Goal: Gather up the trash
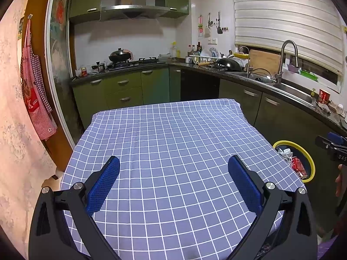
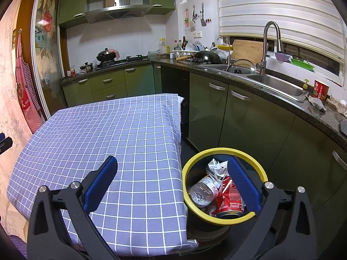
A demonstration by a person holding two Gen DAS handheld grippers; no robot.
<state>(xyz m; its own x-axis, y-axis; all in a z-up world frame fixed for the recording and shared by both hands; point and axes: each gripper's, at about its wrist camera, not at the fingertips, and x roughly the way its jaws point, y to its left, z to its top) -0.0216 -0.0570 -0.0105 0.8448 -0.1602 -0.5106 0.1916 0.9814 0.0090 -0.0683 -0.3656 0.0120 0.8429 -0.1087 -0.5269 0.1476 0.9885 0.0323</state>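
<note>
Both tools spread wide and holding nothing: left gripper (image 1: pixel 173 169) poised over the checked tablecloth (image 1: pixel 173 134), right gripper (image 2: pixel 172 171) straddling the cloth's edge and the yellow-rimmed bin (image 2: pixel 225 150) just ahead and below its right finger.

No trash visible on the cloth ahead of either tool; probably collected, though the near edge hides under the fingers. Best to sweep each camera slowly across the cloth and the floor beside the bin before calling it finished, with jaws kept apart and well above the fabric to avoid snagging it.

Inside the bin, below the right tool's tip: a red cola can (image 2: pixel 229 197) lying on its side, a crushed clear plastic bottle (image 2: pixel 202 191) beside it, touching, and crumpled white paper (image 2: pixel 216 168) behind both. Bin fairly full, nothing overhanging the rim.
</note>
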